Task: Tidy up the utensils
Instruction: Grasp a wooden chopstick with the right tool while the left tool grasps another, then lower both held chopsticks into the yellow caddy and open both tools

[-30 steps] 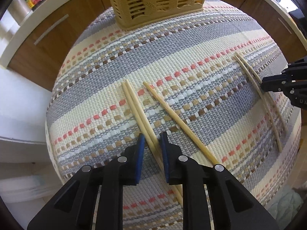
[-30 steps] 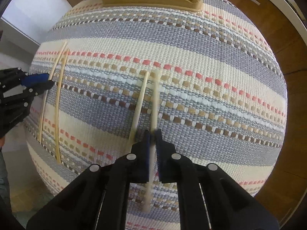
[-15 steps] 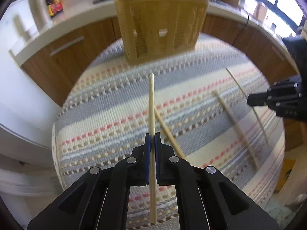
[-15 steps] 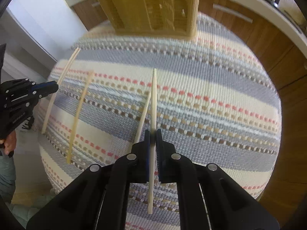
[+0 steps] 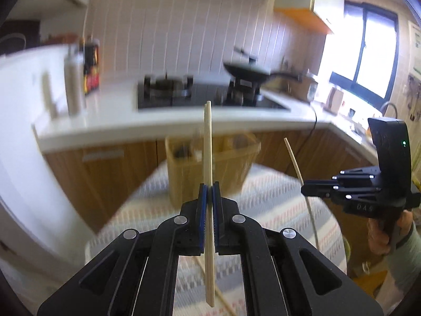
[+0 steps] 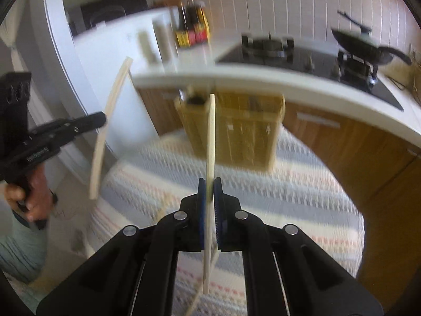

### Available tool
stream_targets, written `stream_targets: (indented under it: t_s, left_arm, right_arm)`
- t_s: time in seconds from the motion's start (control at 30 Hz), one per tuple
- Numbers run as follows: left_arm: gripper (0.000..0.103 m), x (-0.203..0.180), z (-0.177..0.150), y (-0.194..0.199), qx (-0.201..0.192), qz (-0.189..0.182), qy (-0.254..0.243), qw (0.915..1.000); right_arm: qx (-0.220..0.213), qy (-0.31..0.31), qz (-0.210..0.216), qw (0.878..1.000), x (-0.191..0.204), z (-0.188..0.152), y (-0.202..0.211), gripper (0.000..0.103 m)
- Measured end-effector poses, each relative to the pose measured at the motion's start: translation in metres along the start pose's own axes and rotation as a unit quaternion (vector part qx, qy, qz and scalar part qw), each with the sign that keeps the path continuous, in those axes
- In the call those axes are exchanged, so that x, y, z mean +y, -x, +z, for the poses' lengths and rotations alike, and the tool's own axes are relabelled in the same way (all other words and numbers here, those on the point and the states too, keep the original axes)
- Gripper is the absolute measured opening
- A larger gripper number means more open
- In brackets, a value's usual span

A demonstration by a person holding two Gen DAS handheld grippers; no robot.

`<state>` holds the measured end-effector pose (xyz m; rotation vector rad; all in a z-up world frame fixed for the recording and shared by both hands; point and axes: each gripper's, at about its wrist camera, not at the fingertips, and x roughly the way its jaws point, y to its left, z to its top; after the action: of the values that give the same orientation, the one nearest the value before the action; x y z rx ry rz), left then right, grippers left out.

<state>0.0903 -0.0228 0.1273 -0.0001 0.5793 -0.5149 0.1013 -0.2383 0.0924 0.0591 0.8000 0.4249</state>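
Note:
My left gripper (image 5: pixel 209 188) is shut on a wooden chopstick (image 5: pixel 208 144) and holds it upright, high above the striped cloth (image 5: pixel 276 197). My right gripper (image 6: pixel 209 184) is shut on another chopstick (image 6: pixel 211 137), also upright. Each gripper shows in the other's view: the right one (image 5: pixel 305 191) with its chopstick (image 5: pixel 294 160), the left one (image 6: pixel 101 119) with its chopstick (image 6: pixel 110 121). The yellow slatted utensil basket (image 5: pixel 226 166) stands at the cloth's far edge, straight ahead of both (image 6: pixel 236 131). One more chopstick lies on the cloth below each gripper (image 5: pixel 223 300) (image 6: pixel 197 302).
A white counter (image 5: pixel 131 121) with wooden cabinets runs behind the basket. On it are a gas hob (image 5: pixel 184 92), a black pan (image 5: pixel 247 69) and sauce bottles (image 5: pixel 90 71). A window (image 5: pixel 368 60) is at the right.
Both grippers closed on a chopstick, lifted it off the cloth and tilted up to face the counter. One chopstick stays on the cloth under each.

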Motion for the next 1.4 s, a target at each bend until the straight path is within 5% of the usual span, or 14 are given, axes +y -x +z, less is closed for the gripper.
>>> stream_targets:
  t_s: [0.3,0.5,0.87,1.4]
  left_arm:
    - [0.002,-0.003,0.061,-0.012,-0.131,-0.027,0.019,0.9909]
    - [0.002,0.001,0.072,-0.047,-0.202,-0.039,0.019,0.9783]
    - [0.002,0.024,0.065,-0.103,-0.208,-0.045,0.048,0.976]
    - [0.002,0.023,0.048,-0.135,-0.219,0.023,0.022,0.9752]
  right_arm:
    - [-0.125,-0.005,-0.011,0.992,-0.007,0.068,0.019,0.004]
    - [-0.179,0.021,-0.075,0.981,-0.014,0.106,0.016,0.004]
    - [-0.249,0.04,-0.13,0.959,-0.038,0.125,-0.028,0.004]
    - [-0.25,0.022,-0.117,0.961,-0.068,0.104,-0.081,0.005]
